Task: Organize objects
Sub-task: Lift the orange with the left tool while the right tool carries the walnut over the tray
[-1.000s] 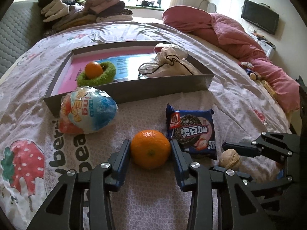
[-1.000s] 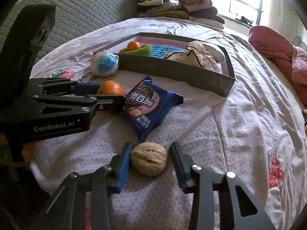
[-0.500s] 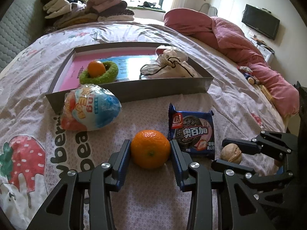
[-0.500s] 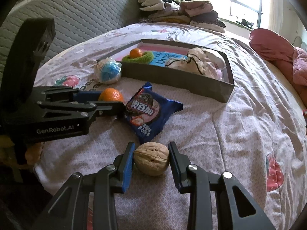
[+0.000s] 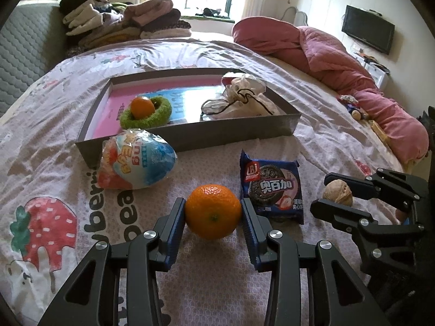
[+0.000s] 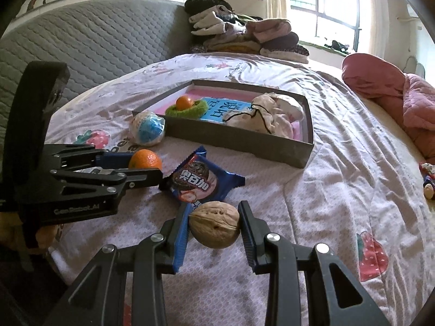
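Observation:
My left gripper (image 5: 213,214) is shut on an orange mandarin (image 5: 213,211), held just above the bedspread. My right gripper (image 6: 214,226) is shut on a walnut (image 6: 214,228), lifted a little off the bed; it also shows in the left wrist view (image 5: 338,196). A blue cookie packet (image 5: 272,187) lies between the two grippers. A foil-wrapped toy egg (image 5: 136,160) lies against the front wall of the grey tray (image 5: 231,134). The tray holds a second mandarin (image 5: 142,107) in a green ring (image 5: 160,116) and a white drawstring pouch (image 5: 242,100).
A pile of folded clothes (image 5: 122,24) sits at the far side of the bed by the window. A pink quilt (image 5: 339,62) runs along the right. A grey padded headboard (image 6: 95,46) stands to the left. Small toys (image 6: 428,179) lie at the right edge.
Both grippers have risen and drawn back slightly with their objects. The right jaws closed onto the walnut and lifted it. The mandarin stays gripped.

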